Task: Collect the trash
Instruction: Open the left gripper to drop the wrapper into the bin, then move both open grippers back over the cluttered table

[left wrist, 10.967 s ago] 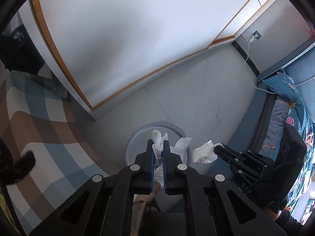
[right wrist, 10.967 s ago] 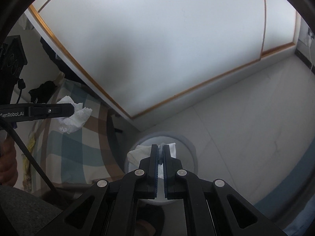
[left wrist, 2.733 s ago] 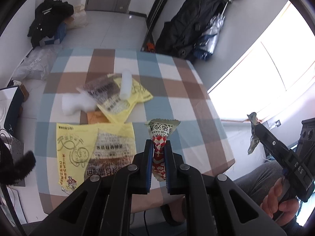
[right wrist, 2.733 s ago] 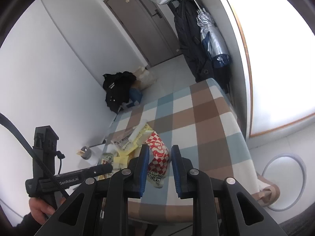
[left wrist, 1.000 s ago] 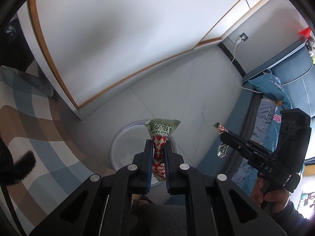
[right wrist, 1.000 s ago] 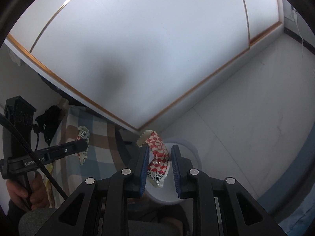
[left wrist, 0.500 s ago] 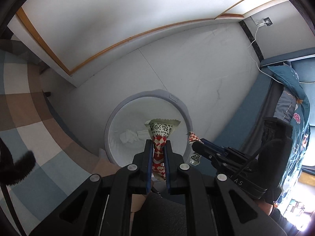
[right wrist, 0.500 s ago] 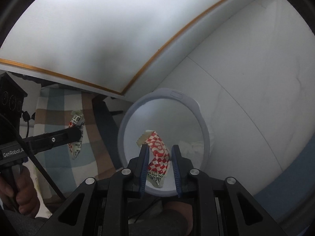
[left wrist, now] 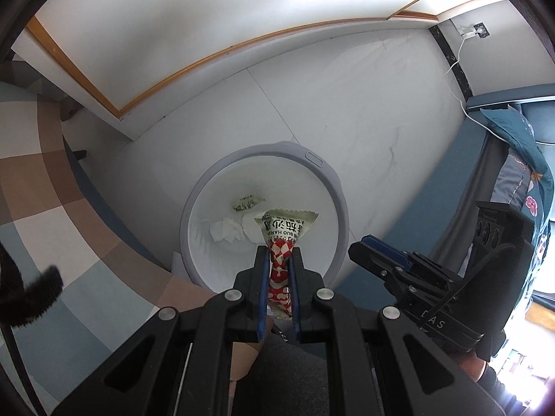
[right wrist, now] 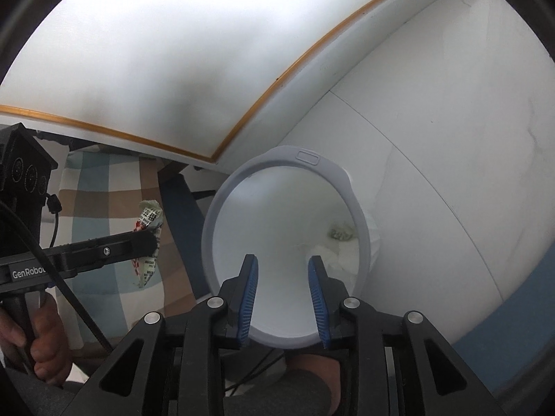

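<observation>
Left tool (left wrist: 278, 260): pads pinching a red-and-white checkered snack wrapper (left wrist: 282, 239), held over the mouth of the grey-rimmed waste bin (left wrist: 343, 204) on the floor.
Right tool (right wrist: 282, 270): jaws opening, nothing between them, poised over the same bin.
Bin contents: crumpled tissues (left wrist: 227, 230), a small printed wrapper (left wrist: 247, 203).
Progress, as judged: several pieces binned; left wrapper not yet dropped.
Checked tabletop (left wrist: 45, 187): only its cloth edge shows, so remaining litter cannot be counted. Bin bottom partly screened by the tools.
</observation>
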`<state>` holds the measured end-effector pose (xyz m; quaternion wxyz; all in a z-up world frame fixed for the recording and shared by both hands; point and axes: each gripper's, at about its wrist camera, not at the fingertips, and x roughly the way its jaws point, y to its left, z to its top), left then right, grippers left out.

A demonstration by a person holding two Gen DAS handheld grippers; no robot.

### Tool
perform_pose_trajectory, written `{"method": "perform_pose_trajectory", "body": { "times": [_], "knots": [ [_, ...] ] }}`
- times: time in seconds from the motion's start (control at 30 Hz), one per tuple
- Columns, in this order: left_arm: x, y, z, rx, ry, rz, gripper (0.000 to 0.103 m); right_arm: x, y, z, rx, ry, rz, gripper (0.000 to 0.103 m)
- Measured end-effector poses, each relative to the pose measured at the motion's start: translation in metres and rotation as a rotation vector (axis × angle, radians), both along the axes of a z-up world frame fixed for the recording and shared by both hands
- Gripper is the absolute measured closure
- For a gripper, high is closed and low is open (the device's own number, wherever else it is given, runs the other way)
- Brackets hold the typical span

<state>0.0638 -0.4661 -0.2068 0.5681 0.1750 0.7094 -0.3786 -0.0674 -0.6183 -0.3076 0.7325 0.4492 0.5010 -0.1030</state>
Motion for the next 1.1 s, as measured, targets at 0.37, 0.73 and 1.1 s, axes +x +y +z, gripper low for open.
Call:
{"method": "perform_pose_trajectory", "body": {
  "times": [0.37,0.73,1.1],
  "knots": [
    [-0.004,-0.002,-0.005,0.040,0.014,-0.022,0.095,-0.020,-0.012,0.023,-0.044,-0.032,-0.060,0.050],
    [-0.003,0.007,0.013,0.027,-0.100,0.003,0.053,-0.025,-0.012,0.034,-0.047,-0.041,-0.056,0.037],
    [0.004,0.039,0.050,-0.026,-0.258,0.099,0.039,-0.031,-0.002,0.060,-0.098,-0.046,-0.057,0.013]
  ]
}}
